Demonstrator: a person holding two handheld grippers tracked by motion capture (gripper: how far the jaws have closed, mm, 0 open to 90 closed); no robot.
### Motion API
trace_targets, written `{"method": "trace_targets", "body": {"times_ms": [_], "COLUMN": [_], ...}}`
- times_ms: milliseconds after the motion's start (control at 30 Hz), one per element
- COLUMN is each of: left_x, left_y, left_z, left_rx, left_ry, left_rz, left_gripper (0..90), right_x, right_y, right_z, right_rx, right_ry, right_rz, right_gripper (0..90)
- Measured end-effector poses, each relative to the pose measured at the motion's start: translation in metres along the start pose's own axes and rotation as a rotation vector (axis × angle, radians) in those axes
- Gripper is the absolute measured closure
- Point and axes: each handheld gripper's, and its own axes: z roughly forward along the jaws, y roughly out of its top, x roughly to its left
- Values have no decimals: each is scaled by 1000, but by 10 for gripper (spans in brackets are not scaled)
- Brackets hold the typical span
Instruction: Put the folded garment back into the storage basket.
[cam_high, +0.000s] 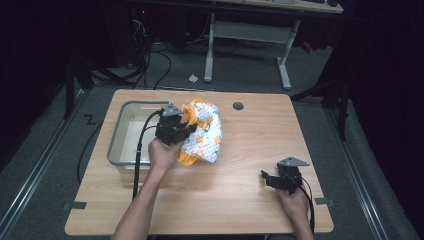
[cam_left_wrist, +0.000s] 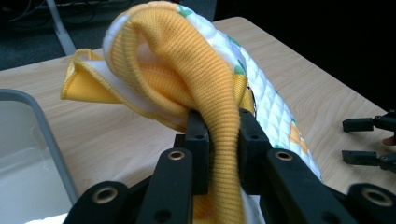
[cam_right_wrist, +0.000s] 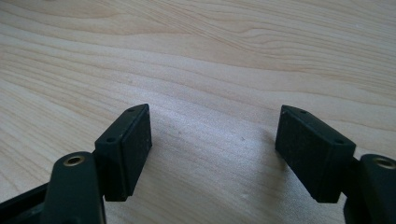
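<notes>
While my left gripper (cam_high: 186, 131) sits over the left half of the table (cam_high: 250, 200), its fingers (cam_left_wrist: 198, 140) are pinched on the yellow ribbed edge of a small garment (cam_high: 202, 132), with the knit band squeezed between the two pads in the left gripper view. The garment is white quilted fabric with yellow and green marks and yellow trim; it is bunched up, hanging from my grip, with its lower part on or just above the wood, I cannot tell which. It lies just right of the grey tub (cam_high: 127, 137), which stands at the left side of the table; in the high view the garment's left edge is close to the tub's right wall, and whether they touch I cannot tell. In the left gripper view the tub's rim (cam_left_wrist: 37, 121) shows at the left, and my other gripper's two fingers show far right over the wood. My right gripper (cam_high: 267, 178) is held low over the table near its front right, well apart from the garment. Its fingers (cam_right_wrist: 128, 149) are spread wide, with bare wood grain between them in the right gripper view and nothing held. A dark round hole (cam_high: 238, 106) sits in the table top near the far edge, just right of the garment. Cables trail from both grippers toward the near edge.
</notes>
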Motion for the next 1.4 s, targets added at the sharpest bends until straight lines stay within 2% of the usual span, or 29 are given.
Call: {"method": "trace_targets", "body": {"times_ms": [967, 1400], "left_x": [27, 45], "left_y": [-3, -4], "left_z": [-30, -51], "left_rx": [-27, -39], "left_ry": [24, 73], "left_rz": [-53, -63], "left_gripper": [782, 782], "right_x": [0, 0], "right_y": [0, 0], "right_z": [0, 0], "right_rx": [0, 0], "right_ry": [-1, -1], "right_rz": [-1, 0], "right_gripper": [273, 273]}}
